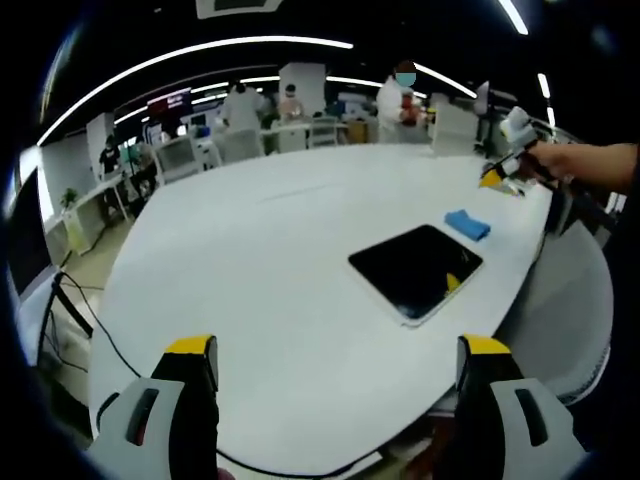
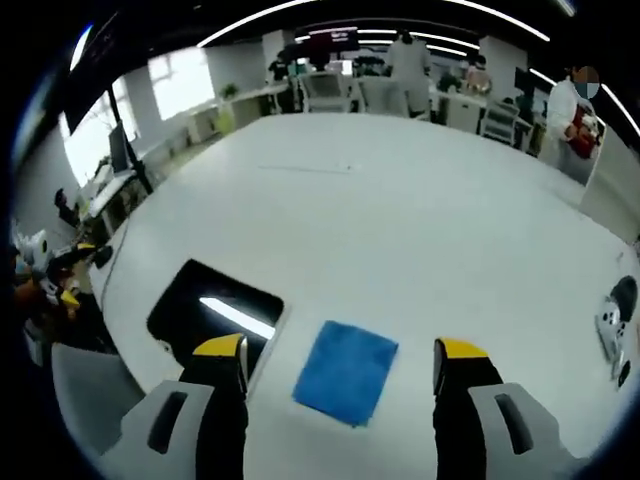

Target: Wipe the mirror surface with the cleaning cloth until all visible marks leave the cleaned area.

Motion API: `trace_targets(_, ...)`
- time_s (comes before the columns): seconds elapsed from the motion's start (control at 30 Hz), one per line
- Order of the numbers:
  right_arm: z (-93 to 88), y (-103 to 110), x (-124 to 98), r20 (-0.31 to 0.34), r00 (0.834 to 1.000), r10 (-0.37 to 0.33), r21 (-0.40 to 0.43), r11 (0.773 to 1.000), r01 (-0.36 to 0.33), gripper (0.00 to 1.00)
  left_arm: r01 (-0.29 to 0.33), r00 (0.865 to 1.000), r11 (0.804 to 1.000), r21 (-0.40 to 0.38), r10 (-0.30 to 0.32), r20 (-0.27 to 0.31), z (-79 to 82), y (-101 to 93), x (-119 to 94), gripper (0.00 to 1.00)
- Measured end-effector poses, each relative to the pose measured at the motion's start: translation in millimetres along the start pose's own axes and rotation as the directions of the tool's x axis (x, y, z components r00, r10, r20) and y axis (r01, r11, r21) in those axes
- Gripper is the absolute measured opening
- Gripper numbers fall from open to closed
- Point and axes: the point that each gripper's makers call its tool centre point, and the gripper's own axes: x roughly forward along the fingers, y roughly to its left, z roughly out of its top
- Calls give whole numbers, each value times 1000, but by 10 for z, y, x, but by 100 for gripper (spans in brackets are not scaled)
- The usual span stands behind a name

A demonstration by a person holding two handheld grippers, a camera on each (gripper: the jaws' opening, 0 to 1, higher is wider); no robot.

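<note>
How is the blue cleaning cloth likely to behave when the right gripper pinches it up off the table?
The blue cloth lies flat and thin on the white table, so it is probably soft and would droop from the right gripper, whose jaws stand open. It looks light. Pushed instead, it would likely bunch or slide toward the mirror beside it.

Blue cloth [image 2: 346,372] flat beside dark mirror [image 2: 213,312] — white table [image 2: 400,220].

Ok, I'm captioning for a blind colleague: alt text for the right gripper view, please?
A blue cleaning cloth lies flat on a white table, between the open right gripper fingers, untouched. A dark rectangular mirror lies just left of it, reflecting a ceiling light.
</note>
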Motion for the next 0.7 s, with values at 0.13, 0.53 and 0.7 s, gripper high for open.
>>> trace_targets(0.13, -107, -46, 163, -4, 1000, -17, -9, 1000, 17, 64, -1, 1000, 1000, -1, 1, -2, -16, 27, 6, 99)
trace_targets(0.53, -492, -43, 595, -18, 999, -33, 50, 998, 34, 37, 6, 1000, 1000, 24, -6, -29, -42, 105, 41, 99)
trace_targets(0.7, -539, -64, 684, -17, 999, -41, 102, 994, 43, 29, 28, 1000, 1000, -2, -28, -4, -61, 69, 60, 99)
